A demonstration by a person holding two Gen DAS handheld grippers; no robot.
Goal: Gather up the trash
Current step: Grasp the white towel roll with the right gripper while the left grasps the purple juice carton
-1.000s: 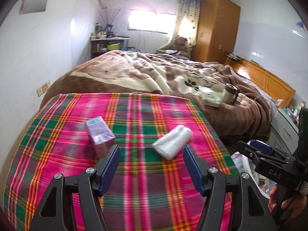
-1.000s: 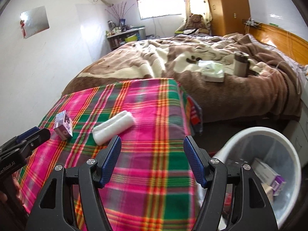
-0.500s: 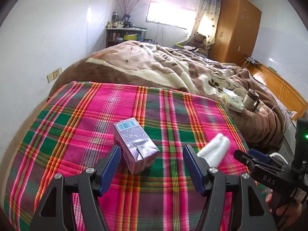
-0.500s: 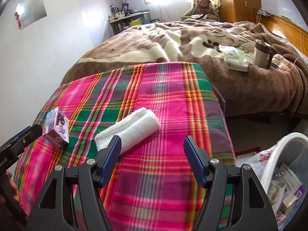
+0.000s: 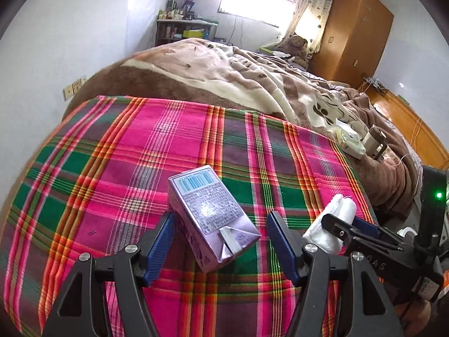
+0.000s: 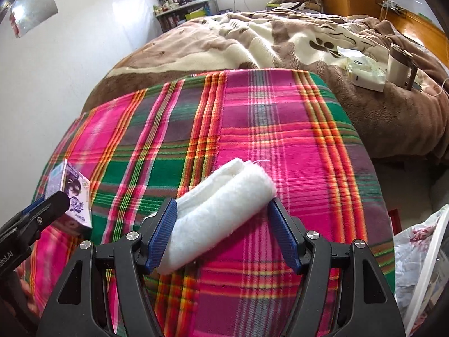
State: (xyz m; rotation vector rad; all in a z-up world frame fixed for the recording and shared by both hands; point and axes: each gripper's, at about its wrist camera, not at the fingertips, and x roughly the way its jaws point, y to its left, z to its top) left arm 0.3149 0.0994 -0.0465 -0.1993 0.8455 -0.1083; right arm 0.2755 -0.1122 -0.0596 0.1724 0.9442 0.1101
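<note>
Purple carton (image 5: 210, 219) framed lower centre between left gripper (image 5: 221, 241) jaws, held apart. White roll (image 6: 219, 210) bracketed lower centre by right gripper (image 6: 223, 237) jaws, likewise apart, on plaid blanket (image 6: 280, 140).

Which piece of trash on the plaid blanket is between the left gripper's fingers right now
The purple carton, barcode side up, sits between the open left gripper. The white rolled cloth lies between the right gripper instead.

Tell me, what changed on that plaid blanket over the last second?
Both hand-held grippers moved in. The left hand-held gripper swung left from the white roll to straddle the purple carton; the right hand-held gripper advanced until the white cloth roll lies between its open jaws. Neither has closed. Carton and roll lie where they were on the plaid blanket.
</note>
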